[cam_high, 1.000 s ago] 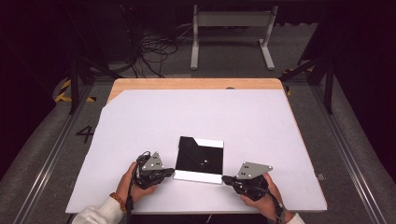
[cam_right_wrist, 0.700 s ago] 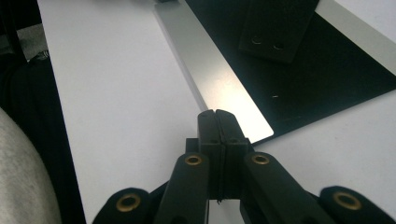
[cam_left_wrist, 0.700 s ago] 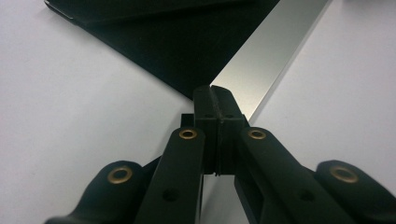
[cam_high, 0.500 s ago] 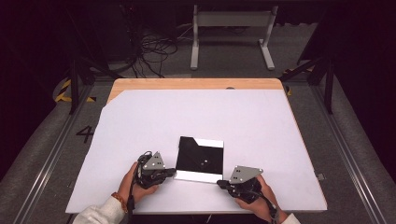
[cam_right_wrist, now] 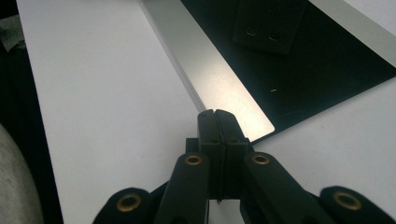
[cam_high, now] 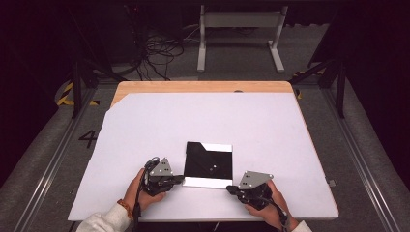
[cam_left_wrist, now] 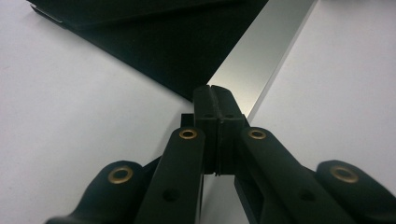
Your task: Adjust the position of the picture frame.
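Right tool (cam_high: 231,188) has slid in toward folder (cam_high: 209,162) near desk's front edge; both tools closed, empty; left tool (cam_high: 180,178) at its corner.

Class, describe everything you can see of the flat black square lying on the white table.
The black square lies flat on the white table, near its front edge, between the two grippers. It looks like a thin, matte sheet, with a pale silvery strip along its near edge and a light corner at the far right. The left gripper, jaws shut, is at its near left corner; the right gripper, also shut, points at the near right corner. Whether either touches it is unclear.
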Demonstrator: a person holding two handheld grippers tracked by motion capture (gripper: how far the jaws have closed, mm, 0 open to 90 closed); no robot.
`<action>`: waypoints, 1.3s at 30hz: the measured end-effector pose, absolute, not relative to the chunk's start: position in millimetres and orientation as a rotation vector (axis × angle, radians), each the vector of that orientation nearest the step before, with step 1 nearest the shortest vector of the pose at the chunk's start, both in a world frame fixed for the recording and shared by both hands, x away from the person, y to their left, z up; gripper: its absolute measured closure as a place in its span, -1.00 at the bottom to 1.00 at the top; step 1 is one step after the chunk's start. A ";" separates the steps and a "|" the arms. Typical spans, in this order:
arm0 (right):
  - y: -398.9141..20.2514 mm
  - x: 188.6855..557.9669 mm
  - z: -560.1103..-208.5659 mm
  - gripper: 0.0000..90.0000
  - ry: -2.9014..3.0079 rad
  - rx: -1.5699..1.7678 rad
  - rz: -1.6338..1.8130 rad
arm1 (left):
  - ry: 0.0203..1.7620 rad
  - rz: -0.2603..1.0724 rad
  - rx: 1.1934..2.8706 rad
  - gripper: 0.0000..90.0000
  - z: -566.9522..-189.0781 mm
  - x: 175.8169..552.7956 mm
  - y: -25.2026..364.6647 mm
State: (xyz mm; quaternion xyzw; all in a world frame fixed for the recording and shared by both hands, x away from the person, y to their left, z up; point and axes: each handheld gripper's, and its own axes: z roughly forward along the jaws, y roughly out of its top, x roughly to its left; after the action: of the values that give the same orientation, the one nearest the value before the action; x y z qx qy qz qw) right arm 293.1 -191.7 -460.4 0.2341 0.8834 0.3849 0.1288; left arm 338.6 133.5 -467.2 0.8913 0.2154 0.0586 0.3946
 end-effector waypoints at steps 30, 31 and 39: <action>-198.6 297.3 -458.4 1.00 2.562 0.724 1.090 | 0.520 0.147 2.269 1.00 -466.9 338.4 126.7; -198.6 297.2 -458.4 1.00 2.562 0.725 1.089 | 0.521 0.147 2.270 1.00 -466.9 338.3 126.8; -200.9 296.1 -457.2 1.00 2.552 0.728 1.072 | 0.507 0.154 2.272 1.00 -467.0 337.7 126.3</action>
State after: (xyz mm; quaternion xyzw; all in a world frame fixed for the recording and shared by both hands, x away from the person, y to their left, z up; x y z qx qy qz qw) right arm 296.1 -200.9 -457.2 0.2518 0.8829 0.3711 0.1393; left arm 337.7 126.3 -467.0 0.8953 0.1997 0.0608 0.3935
